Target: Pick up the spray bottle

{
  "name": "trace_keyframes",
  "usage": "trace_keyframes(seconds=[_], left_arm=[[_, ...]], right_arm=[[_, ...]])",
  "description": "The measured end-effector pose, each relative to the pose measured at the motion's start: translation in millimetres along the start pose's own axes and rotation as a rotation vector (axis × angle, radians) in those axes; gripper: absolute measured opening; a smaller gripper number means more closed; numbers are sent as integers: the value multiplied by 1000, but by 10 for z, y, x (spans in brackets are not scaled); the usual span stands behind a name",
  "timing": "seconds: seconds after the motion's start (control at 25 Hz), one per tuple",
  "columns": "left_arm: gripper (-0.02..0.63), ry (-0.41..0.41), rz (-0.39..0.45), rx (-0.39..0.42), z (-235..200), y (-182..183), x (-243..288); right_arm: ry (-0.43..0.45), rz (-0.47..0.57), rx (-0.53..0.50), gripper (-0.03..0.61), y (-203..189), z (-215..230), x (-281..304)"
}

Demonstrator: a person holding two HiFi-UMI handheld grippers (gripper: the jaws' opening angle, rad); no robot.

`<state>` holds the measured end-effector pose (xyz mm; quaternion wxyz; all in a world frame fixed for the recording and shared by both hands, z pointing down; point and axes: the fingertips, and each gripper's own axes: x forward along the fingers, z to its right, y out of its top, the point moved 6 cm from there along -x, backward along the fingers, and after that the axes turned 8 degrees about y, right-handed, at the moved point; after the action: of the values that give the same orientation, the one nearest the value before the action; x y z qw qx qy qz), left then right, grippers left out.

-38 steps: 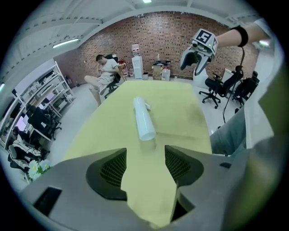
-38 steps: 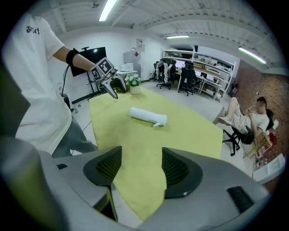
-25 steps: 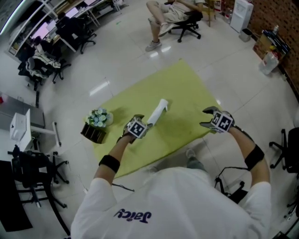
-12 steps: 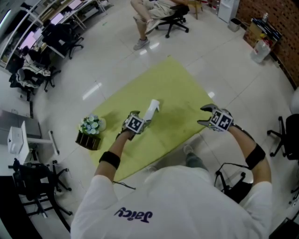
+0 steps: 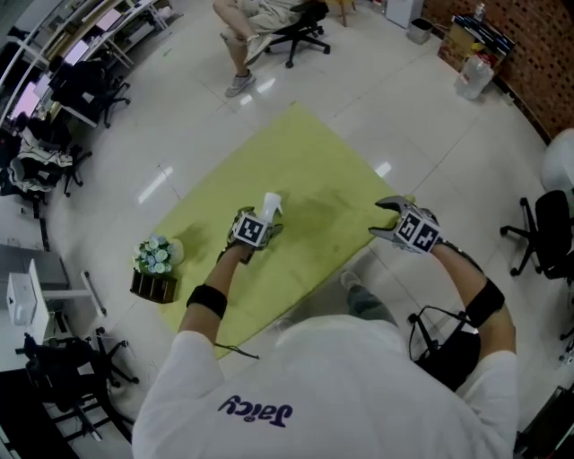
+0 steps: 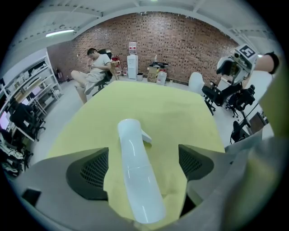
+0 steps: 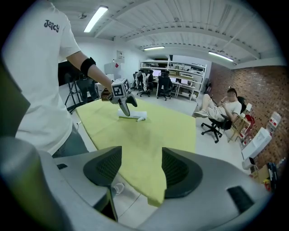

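Room: glossy pale floor (image 5: 421, 125) all around, brick wall (image 6: 180, 40) across the top of my left gripper view, a seated person (image 5: 256, 18) in an office chair at the top edge of the head view.
Surface: a yellow-green table cover (image 5: 314, 170) fills the middle of the head view, one corner pointing to the top.
Spray bottle: white spray bottle (image 6: 135, 176) lies flat on the cover, left of centre in the head view, its nozzle end pointing away from me towards the top of the frame.
Left gripper: my left gripper (image 6: 142, 164) is angled down right over the bottle; its jaws are opening, one on each side of the bottle's body, and I see cover showing between each pad and the bottle, so no grip.
Right gripper: my right gripper (image 7: 140, 169) hangs at the cover's right-hand edge, well apart from the bottle; jaws are spread with only cover and floor between them.
Off to the side: a dark pot of pale flowers (image 5: 154, 264) sits at the cover's left corner, near my left forearm.
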<state>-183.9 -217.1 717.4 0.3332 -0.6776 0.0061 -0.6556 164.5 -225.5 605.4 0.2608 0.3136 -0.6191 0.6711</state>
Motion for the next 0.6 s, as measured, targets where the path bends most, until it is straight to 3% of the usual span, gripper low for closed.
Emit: trace_keyframes(seconds=[0.12, 0.6], left_arm=[[499, -10, -27, 14, 10, 27, 138], [499, -23, -37, -10, -4, 233, 466]], right_arm=[[-23, 17, 24, 290, -62, -30, -64], [-195, 190, 115, 290, -43, -172, -428]])
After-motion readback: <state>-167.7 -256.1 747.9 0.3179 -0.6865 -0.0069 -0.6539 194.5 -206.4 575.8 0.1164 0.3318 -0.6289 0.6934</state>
